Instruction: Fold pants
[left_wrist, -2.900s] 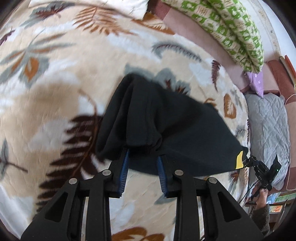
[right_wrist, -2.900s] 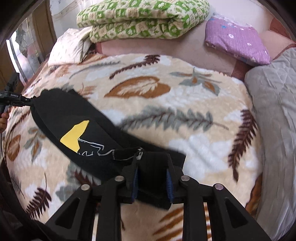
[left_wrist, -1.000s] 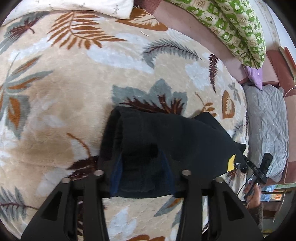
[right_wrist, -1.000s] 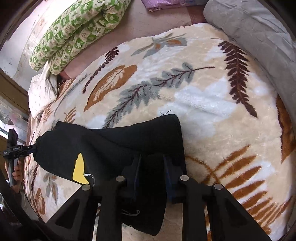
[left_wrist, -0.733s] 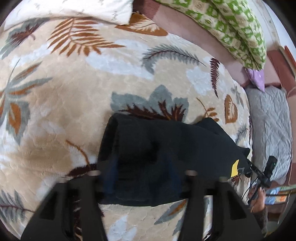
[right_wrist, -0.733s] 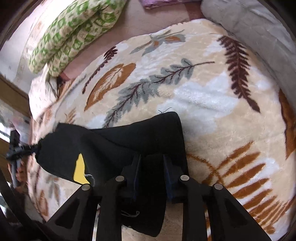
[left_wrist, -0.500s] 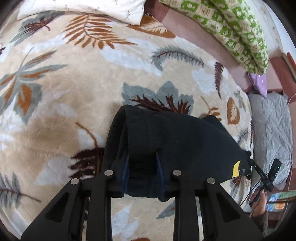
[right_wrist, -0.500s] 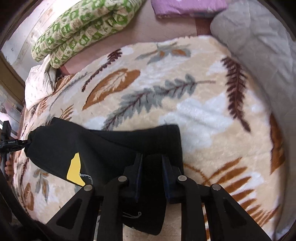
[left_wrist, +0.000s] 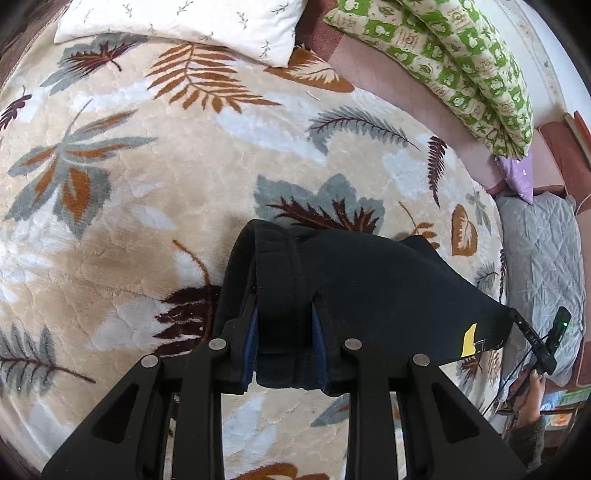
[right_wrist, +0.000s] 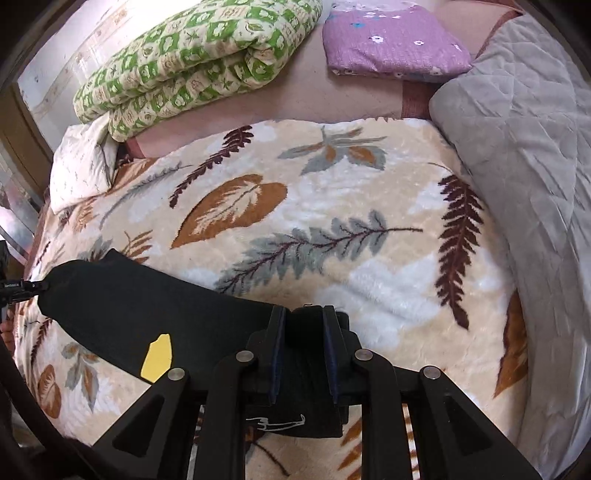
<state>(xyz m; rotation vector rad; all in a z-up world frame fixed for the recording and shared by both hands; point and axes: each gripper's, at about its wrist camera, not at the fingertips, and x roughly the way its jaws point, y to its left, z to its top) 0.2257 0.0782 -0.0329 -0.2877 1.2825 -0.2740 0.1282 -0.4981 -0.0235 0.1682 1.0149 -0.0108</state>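
Note:
The black pants (left_wrist: 369, 288) hang stretched between my two grippers just above the leaf-patterned blanket (left_wrist: 147, 184). My left gripper (left_wrist: 284, 325) is shut on one end of the folded fabric. My right gripper (right_wrist: 304, 332) is shut on the other end, which shows a yellow patch (right_wrist: 159, 356) and white print. The pants (right_wrist: 147, 317) run left from the right gripper toward the distant left gripper (right_wrist: 14, 288). The right gripper shows small at the far right of the left wrist view (left_wrist: 535, 339).
A green patterned quilt (right_wrist: 192, 59) and a white pillow (left_wrist: 184, 26) lie at the head of the bed. A purple folded cloth (right_wrist: 395, 40) and a grey quilted cover (right_wrist: 535, 155) lie to the right.
Both grippers have lifted and pulled back a little with the pants, which now hang tauter between them. Both stay shut on the fabric.

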